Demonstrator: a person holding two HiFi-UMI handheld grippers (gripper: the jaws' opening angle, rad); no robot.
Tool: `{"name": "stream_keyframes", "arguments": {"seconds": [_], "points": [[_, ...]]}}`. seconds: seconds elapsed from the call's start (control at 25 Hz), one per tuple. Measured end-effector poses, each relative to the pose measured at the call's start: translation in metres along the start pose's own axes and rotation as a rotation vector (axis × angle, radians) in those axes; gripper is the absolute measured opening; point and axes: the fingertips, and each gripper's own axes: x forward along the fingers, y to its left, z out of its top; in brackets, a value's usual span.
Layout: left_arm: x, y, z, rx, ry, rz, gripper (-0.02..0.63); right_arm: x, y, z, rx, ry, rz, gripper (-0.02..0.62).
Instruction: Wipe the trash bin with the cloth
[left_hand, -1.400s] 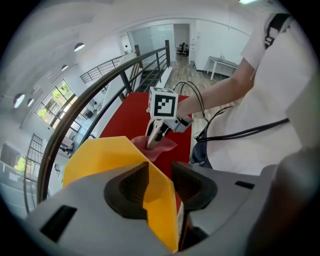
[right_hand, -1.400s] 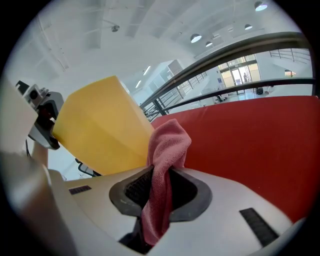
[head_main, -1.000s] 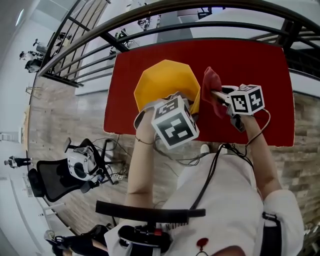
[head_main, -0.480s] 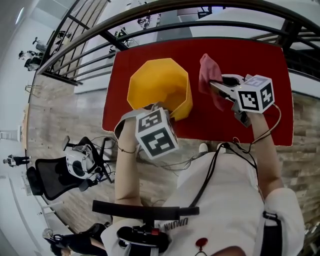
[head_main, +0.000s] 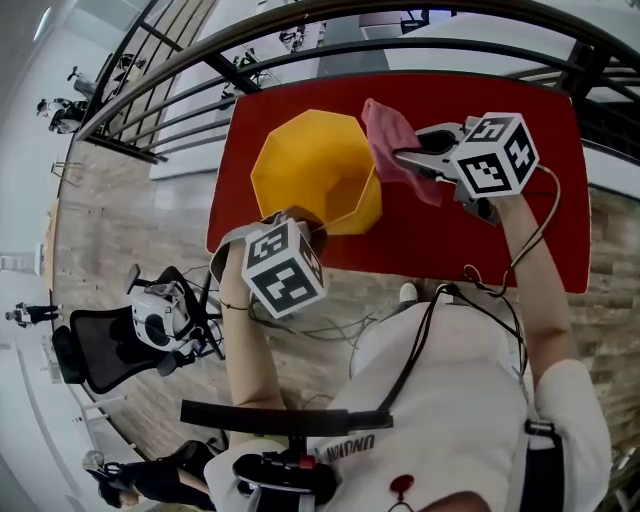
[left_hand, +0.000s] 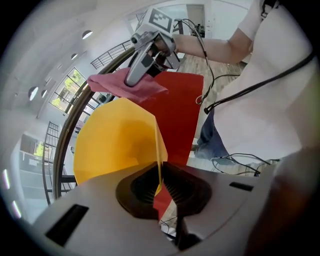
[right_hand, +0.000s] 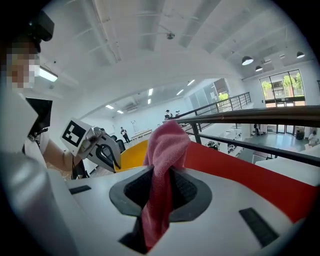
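A yellow trash bin (head_main: 310, 165) stands on the red table (head_main: 500, 240), mouth up and tipped a little. My left gripper (head_main: 303, 218) points steeply down at the bin's near rim. Its jaws have just been closing, and the thin yellow wall (left_hand: 159, 150) now sits pinched between the pads. My right gripper (head_main: 400, 157) is shut on a pink cloth (head_main: 388, 130) that hangs over the bin's right rim. In the right gripper view the cloth (right_hand: 164, 150) bunches up between the pads, with the left gripper (right_hand: 107, 152) and the bin (right_hand: 134, 151) beyond.
A dark metal railing (head_main: 200, 75) curves past the table's far and left sides. A black office chair (head_main: 110, 352) stands on the wooden floor at the lower left. Cables (head_main: 470, 290) trail from the grippers down over the person's white shirt.
The left gripper slid left along the bin's near rim and its jaws closed on the wall. The bin shifted left and tipped. The right gripper rose and moved left with the cloth.
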Motion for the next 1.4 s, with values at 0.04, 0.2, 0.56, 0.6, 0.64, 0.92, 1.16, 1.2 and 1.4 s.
{"name": "stream_keyframes", "arguments": {"seconds": [0.04,0.2,0.56,0.6,0.64,0.92,1.16,1.2,1.4], "points": [[0.0,0.001,0.0,-0.004,-0.002,0.0,0.025,0.005,-0.002,-0.003,0.002,0.016,0.0,0.081],[-0.002,0.003,0.0,0.002,-0.013,-0.004,0.025,0.025,-0.006,-0.017,0.029,0.063,0.019,0.081],[-0.004,0.004,0.002,0.011,-0.038,-0.005,0.025,0.045,-0.015,-0.036,0.066,0.119,0.019,0.081],[-0.005,0.004,0.003,0.011,-0.04,-0.007,0.025,0.047,-0.017,-0.038,0.07,0.128,0.016,0.081],[-0.006,0.004,0.003,0.011,-0.043,-0.008,0.025,0.05,-0.018,-0.042,0.076,0.137,0.012,0.081],[-0.003,0.002,-0.003,0.004,-0.062,-0.007,0.025,0.077,-0.032,-0.084,0.138,0.209,-0.01,0.081],[-0.003,0.002,-0.002,0.0,-0.074,-0.01,0.025,0.096,-0.043,-0.118,0.204,0.264,-0.015,0.081],[-0.003,0.002,-0.002,-0.001,-0.076,-0.011,0.025,0.098,-0.047,-0.124,0.212,0.278,-0.023,0.081],[-0.002,0.001,-0.001,-0.003,-0.084,-0.018,0.025,0.11,-0.057,-0.153,0.26,0.328,-0.039,0.081]]}}
